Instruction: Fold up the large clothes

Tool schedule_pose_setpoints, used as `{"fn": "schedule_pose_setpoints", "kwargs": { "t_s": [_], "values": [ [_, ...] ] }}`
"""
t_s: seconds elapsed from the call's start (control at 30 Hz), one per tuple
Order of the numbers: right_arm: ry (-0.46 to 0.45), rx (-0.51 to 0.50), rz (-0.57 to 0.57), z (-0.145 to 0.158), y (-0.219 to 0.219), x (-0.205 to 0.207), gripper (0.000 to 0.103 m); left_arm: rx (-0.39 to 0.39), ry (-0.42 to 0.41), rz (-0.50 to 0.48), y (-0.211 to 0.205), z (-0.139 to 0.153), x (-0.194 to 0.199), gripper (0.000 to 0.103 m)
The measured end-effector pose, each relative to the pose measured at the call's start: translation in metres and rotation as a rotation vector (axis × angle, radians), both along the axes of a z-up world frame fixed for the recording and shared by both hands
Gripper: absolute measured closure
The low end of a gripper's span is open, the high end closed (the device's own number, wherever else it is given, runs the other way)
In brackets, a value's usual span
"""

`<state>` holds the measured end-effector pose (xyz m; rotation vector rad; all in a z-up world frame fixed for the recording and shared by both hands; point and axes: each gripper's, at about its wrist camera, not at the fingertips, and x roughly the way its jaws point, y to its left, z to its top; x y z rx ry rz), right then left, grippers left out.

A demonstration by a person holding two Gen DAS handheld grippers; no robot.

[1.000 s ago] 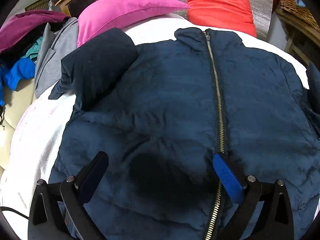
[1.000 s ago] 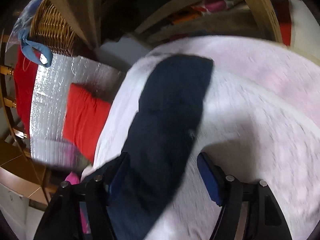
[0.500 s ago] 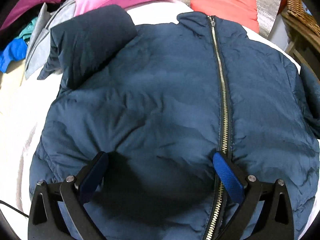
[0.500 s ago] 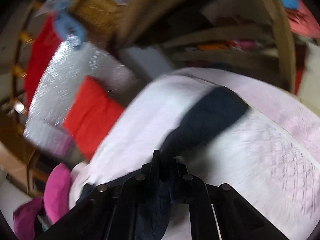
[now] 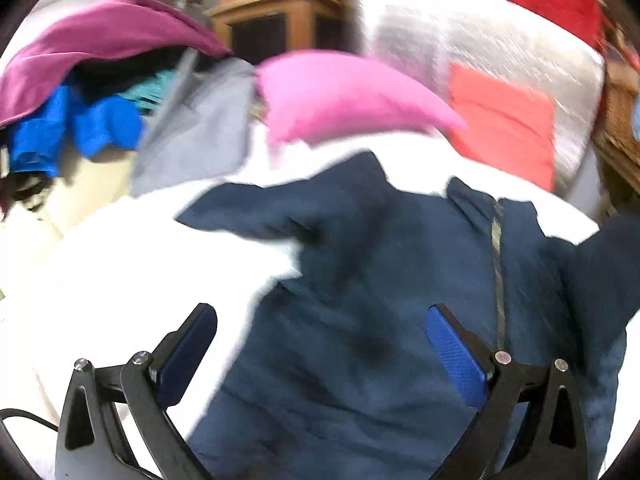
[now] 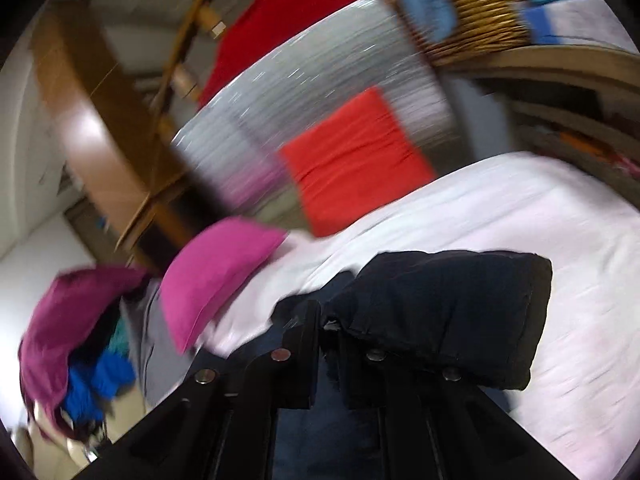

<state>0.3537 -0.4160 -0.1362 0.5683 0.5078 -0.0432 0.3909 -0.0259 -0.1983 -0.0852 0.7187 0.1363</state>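
A navy zip-up jacket (image 5: 380,320) lies front up on the white bed (image 5: 120,280). In the left wrist view its zipper (image 5: 498,280) runs down the right side, and one sleeve (image 5: 256,216) is folded in across the shoulder. My left gripper (image 5: 320,344) hovers open over the jacket's left edge with nothing between its blue pads. My right gripper (image 6: 322,322) is shut on the jacket's other sleeve (image 6: 440,312), which is lifted off the bed and drapes to the right of the jaws. That raised sleeve also shows in the left wrist view as a dark sleeve (image 5: 600,272) at the right edge.
A pink pillow (image 5: 340,96) and a red cushion (image 5: 500,124) lean on a silver quilted headboard (image 5: 460,32). A pile of clothes (image 5: 80,112) lies left of the bed. A wicker basket (image 6: 472,12) sits on a shelf at the right, and wooden furniture stands behind.
My right gripper closed on the sleeve, rolled, and lifted it off the bed. My left gripper, still open, rose and shifted toward the jacket's left edge.
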Motion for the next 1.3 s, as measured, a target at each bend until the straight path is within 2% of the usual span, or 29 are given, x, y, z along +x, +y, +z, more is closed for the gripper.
{"fn": "schedule_pose_setpoints", "kwargs": {
  "t_s": [0.1,0.27,0.33,0.37,0.4,0.43,0.53,0.63,0.73,0.8,0.87,0.97,1.03,1.17,1.3],
  "values": [
    [0.035,-0.018,0.081,-0.025,0.051,0.018,0.095,-0.027,-0.009,0.05,0.032,0.006,0.0,0.0],
    [0.125,0.046,0.205,-0.074,0.119,0.046,0.09,-0.101,0.011,0.11,0.061,0.002,-0.001,0.0],
    [0.185,0.081,0.249,-0.095,0.134,0.052,0.082,-0.128,0.018,0.127,0.068,0.001,0.003,0.0],
    [0.213,0.101,0.274,-0.103,0.141,0.054,0.062,-0.137,0.021,0.128,0.069,0.002,0.0,0.0],
    [0.239,0.125,0.302,-0.111,0.146,0.054,0.037,-0.149,0.026,0.127,0.071,0.0,0.0,0.0],
    [0.252,0.155,0.338,-0.119,0.147,0.046,0.03,-0.155,0.029,0.124,0.07,0.0,0.001,0.0],
    [0.226,0.164,0.408,-0.119,0.143,0.032,0.03,-0.15,0.032,0.102,0.06,0.001,-0.001,0.0],
    [0.171,0.171,0.447,-0.106,0.119,0.01,0.03,-0.13,0.019,0.062,0.045,0.004,-0.003,0.0],
    [0.118,0.172,0.348,-0.094,0.074,-0.012,0.03,-0.105,0.002,-0.016,0.021,0.006,-0.005,0.0],
    [0.09,0.18,0.237,-0.09,0.037,-0.026,0.03,-0.087,-0.012,-0.084,0.003,0.007,-0.007,0.0],
    [0.103,0.181,0.052,-0.091,-0.011,-0.039,0.03,-0.092,-0.01,-0.154,-0.013,0.006,-0.008,0.0],
    [0.135,0.193,-0.129,-0.103,-0.062,-0.051,0.03,-0.12,0.002,-0.266,-0.04,0.003,-0.008,0.0],
    [0.167,0.194,-0.188,-0.113,-0.083,-0.051,0.03,-0.122,0.011,-0.31,-0.056,0.0,-0.008,0.0],
    [0.24,0.222,-0.209,-0.139,-0.101,-0.032,0.03,-0.156,0.059,-0.401,-0.086,-0.01,-0.003,0.0],
    [0.286,0.255,-0.171,-0.159,-0.098,0.0,0.03,-0.111,0.122,-0.458,-0.119,-0.026,0.003,0.0]
  ]
}}
